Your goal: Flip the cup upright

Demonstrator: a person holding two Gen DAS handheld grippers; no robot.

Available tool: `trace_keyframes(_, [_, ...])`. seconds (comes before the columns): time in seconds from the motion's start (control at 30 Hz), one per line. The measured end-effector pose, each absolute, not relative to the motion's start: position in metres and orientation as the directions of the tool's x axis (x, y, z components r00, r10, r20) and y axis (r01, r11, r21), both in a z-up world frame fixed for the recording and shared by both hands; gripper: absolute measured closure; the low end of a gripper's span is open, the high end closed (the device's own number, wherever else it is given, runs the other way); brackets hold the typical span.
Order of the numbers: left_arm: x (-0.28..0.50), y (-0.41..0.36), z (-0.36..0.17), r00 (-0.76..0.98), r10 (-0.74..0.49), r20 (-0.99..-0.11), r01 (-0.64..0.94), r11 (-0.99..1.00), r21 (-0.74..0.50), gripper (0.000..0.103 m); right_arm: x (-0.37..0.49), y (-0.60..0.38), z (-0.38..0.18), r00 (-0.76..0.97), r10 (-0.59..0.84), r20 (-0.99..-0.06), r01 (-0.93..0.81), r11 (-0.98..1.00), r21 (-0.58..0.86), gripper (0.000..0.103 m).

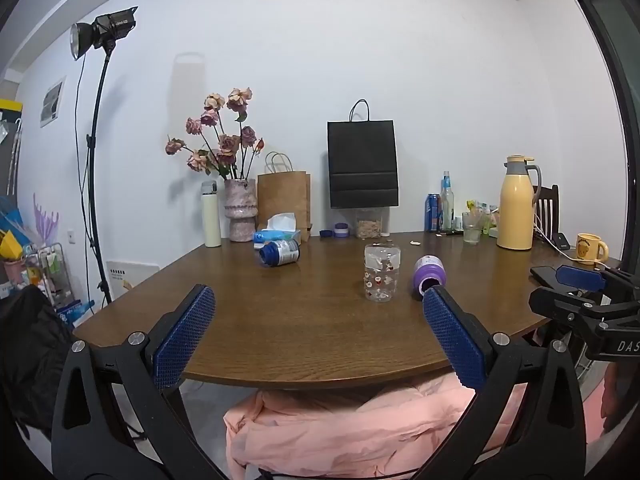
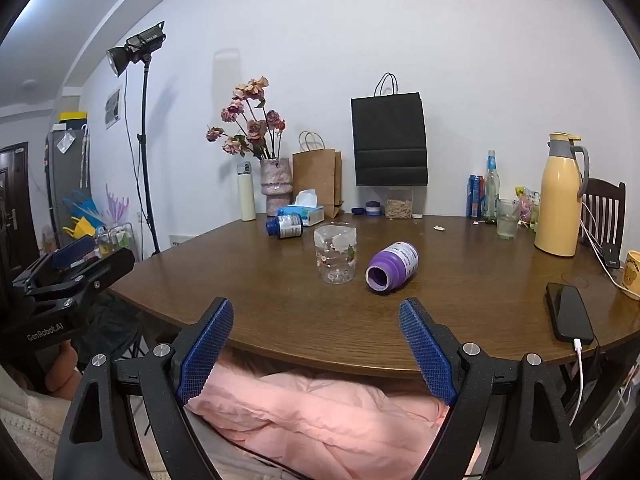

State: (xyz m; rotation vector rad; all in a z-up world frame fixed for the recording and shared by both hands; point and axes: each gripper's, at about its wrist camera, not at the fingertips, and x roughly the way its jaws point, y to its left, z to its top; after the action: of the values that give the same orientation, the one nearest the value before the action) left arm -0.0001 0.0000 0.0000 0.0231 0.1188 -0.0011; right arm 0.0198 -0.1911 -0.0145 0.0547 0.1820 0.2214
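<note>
A purple bottle [image 2: 393, 266] lay on its side on the surface [image 2: 460, 300], a blue-capped bottle [image 2: 285, 226] lay farther back, and a phone [image 2: 569, 317] charged near the right edge.

The left tongs [image 1: 318, 300] point forward and level, their blue-padded fingers [image 1: 186, 334] spread wide with nothing between them. The right tongs [image 2: 316, 312] sit in the same pose, pads [image 2: 426, 350] parted wide and gripping nothing. Both are held at the near edge, side by side and well apart; each shows at the rim of the other's view. A bit of the left hand [image 2: 60, 372] shows under its handle.
</note>
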Motion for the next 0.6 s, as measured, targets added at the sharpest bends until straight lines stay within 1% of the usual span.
trace_keyframes(0.03, [-0.0003,-0.0001,-0.0001,0.994,0.001,-0.113,0.002,1.0,0.024,0.0,0.0196,-0.1911,-0.0145,0.961,0.225,-0.163,-0.214,0.974,0.079,0.014])
trace_keyframes(0.6, [-0.0006,0.0001,0.0001,0.993,-0.001,-0.115,0.004,1.0,0.018,0.0,0.02,-0.1902,-0.0145,0.96,0.224,-0.171,-0.214,0.974,0.073,0.014])
